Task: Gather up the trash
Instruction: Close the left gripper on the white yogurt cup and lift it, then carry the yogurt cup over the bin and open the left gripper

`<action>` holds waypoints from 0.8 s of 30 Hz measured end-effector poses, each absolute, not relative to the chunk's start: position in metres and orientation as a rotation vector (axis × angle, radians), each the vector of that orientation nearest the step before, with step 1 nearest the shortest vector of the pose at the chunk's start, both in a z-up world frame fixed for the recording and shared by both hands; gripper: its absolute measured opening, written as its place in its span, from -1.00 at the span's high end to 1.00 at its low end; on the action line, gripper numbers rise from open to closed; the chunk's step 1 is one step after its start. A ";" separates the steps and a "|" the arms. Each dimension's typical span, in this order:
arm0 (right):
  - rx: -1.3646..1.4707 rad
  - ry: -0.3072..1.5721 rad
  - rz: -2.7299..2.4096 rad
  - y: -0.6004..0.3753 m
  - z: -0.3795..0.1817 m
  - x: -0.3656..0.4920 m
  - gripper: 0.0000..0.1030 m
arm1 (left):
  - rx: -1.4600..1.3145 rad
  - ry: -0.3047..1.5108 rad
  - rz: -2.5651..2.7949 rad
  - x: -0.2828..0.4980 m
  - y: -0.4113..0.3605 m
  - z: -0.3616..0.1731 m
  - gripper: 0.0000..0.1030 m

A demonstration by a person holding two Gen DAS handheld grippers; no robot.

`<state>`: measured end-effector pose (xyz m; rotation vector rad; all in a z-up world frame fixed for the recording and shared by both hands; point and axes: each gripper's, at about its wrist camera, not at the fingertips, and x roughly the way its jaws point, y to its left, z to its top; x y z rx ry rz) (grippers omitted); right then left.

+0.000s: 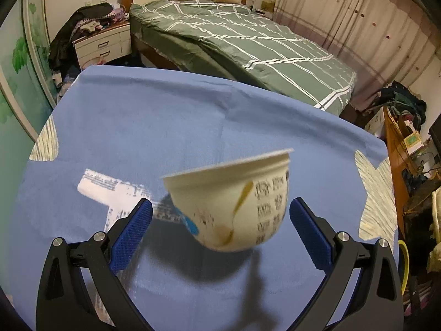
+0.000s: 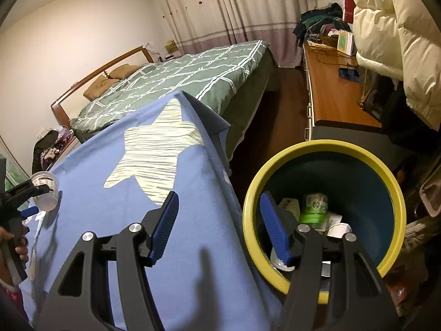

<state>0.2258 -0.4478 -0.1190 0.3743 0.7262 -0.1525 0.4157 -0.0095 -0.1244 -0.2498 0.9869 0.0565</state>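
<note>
Cup: cream paper cup (image 1: 231, 201), stained and tilted, on the blue tablecloth (image 1: 165, 127), between the left gripper's pads with clear gaps either side
Left gripper (image 1: 220, 215): jaws spread, pressing on nothing
Right gripper (image 2: 217, 220): jaws apart, empty, straddling the table edge and bin rim
Bin: yellow-rimmed bin (image 2: 325, 149) beside the table, holding a green bottle (image 2: 314, 209) and wrappers
Behind: bed with green checked quilt (image 1: 248, 41)

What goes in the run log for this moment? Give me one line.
left tool: open around tilted cup | right tool: open, empty, beside bin | bin: holds trash
</note>
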 end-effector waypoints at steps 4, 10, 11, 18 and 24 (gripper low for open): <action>0.376 0.733 -0.146 -0.448 -0.120 0.227 -0.14 | -0.254 0.986 0.063 0.425 -0.009 -0.125 -0.90; 0.379 0.740 -0.137 -0.448 -0.122 0.228 -0.14 | -0.254 0.982 0.062 0.434 -0.004 -0.127 -0.89; 0.380 0.744 -0.135 -0.448 -0.123 0.229 -0.14 | -0.253 0.972 0.056 0.434 -0.004 -0.126 -0.75; 0.389 0.748 -0.130 -0.447 -0.123 0.229 -0.14 | -0.219 0.953 0.022 0.424 -0.010 -0.123 -0.71; 0.399 0.732 -0.139 -0.449 -0.124 0.227 -0.14 | -0.202 0.909 -0.041 0.393 -0.024 -0.105 -0.71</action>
